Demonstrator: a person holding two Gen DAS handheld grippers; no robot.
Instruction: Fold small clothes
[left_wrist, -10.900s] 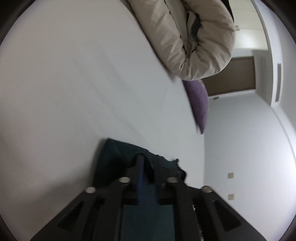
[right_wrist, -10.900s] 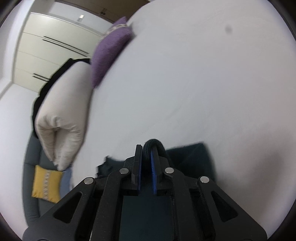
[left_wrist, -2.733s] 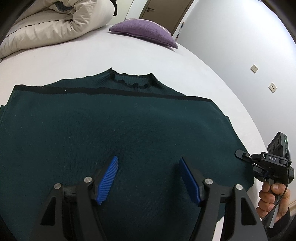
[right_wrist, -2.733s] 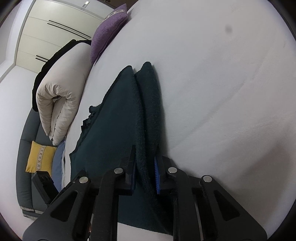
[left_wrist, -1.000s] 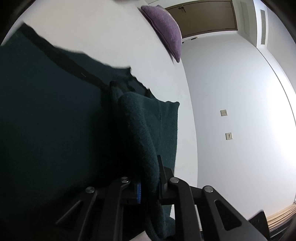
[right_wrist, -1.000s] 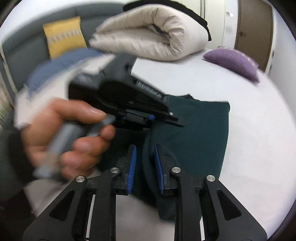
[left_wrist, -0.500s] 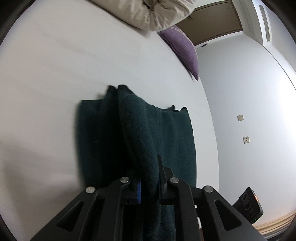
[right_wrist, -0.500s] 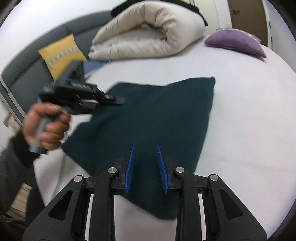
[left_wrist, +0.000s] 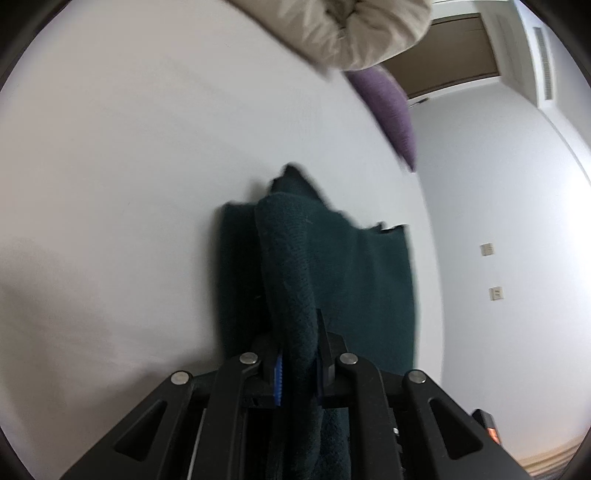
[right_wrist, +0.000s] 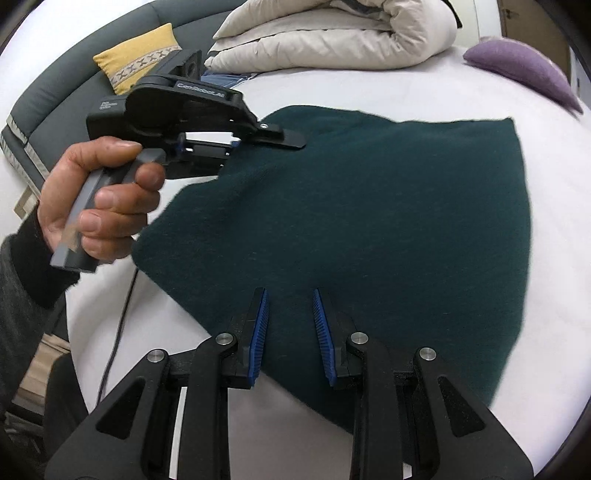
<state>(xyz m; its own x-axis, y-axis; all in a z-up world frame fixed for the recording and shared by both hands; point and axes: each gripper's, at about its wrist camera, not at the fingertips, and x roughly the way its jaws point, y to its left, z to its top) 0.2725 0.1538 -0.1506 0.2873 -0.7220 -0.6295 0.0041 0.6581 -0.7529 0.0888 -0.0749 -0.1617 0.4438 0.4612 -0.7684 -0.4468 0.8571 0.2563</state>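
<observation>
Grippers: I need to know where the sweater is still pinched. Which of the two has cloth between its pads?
The left gripper: a ridge of the dark green sweater sits between its pads as its jaws begin opening. The right gripper hovers open above flat cloth, pinching nothing.

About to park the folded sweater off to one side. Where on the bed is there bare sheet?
Bare sheet lies between the sweater and the rolled duvet, and right of the sweater below the purple cushion. The left wrist view shows a wide bare stretch on the far side. It is crowded at the near-left edge: left tongs, the hand and a cable.
</observation>
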